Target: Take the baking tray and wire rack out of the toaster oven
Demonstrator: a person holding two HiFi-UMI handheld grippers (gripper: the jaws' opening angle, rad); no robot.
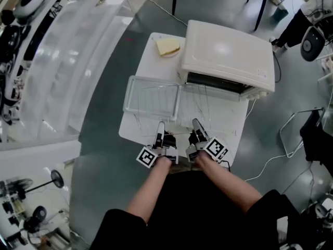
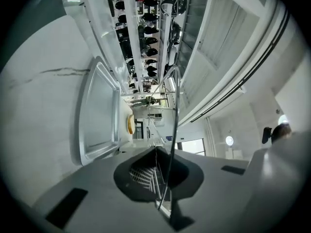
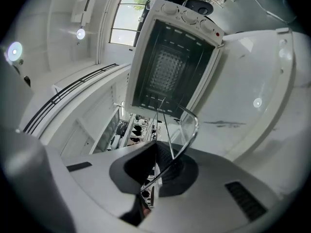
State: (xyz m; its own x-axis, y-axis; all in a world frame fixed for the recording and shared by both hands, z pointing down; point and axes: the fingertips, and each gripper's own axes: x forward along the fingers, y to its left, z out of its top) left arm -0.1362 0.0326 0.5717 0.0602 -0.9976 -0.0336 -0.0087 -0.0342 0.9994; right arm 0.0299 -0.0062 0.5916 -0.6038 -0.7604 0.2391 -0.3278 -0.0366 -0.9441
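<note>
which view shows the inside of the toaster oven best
The right gripper view: it looks straight into the open toaster oven, showing its dark cavity. The head view shows mostly its white top and a dark slit. The left gripper view does not clearly show it.

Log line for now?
left gripper shut on chrome wire rack | right gripper shut on it | rack in front of white toaster oven | silver baking tray on table

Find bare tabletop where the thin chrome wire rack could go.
Bare white tabletop lies front-right, between the white toaster oven and the table edge. The left is crowded: the shiny metal baking tray and, behind it, a pale bread slice.
</note>
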